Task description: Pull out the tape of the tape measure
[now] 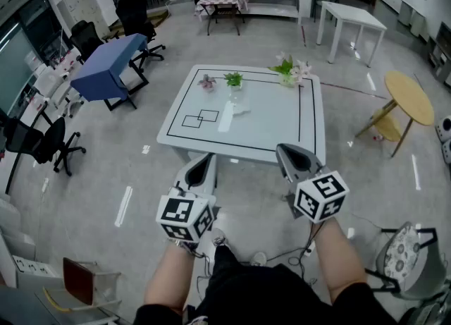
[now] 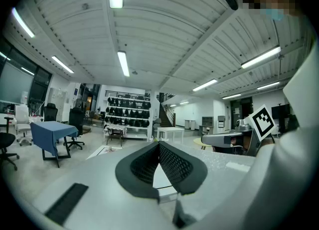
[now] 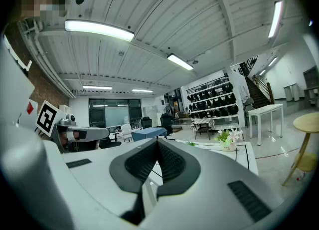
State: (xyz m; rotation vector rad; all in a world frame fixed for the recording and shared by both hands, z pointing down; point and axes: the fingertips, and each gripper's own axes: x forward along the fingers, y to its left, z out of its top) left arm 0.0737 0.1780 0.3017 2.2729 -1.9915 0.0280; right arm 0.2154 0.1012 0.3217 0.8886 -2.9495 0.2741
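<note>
Both claws are pinched fully shut with nothing held. The left claw (image 1: pixel 203 161) and right claw (image 1: pixel 287 153) are carried level, short of the surface (image 1: pixel 278 125); the approach is judged not begun. The tape measure is not clearly made out; possibly it is the pale item (image 1: pixel 239 110) mid-surface, near the plants (image 1: pixel 233 79).

The left forearm (image 1: pixel 171 278) and right forearm (image 1: pixel 337 253), both bare, reach forward side by side, stopping short of the near edge of the white square tabletop (image 1: pixel 275 123). The grey left gripper (image 1: pixel 205 158), topped by a black-and-white marker cube (image 1: pixel 184 216), points towards that edge. Its black ribbed fingers (image 2: pixel 175 166) are pressed together on nothing. The right gripper (image 1: pixel 282 149) is held alongside, well apart from the left, with its fingers (image 3: pixel 172 164) likewise closed and empty.
</note>
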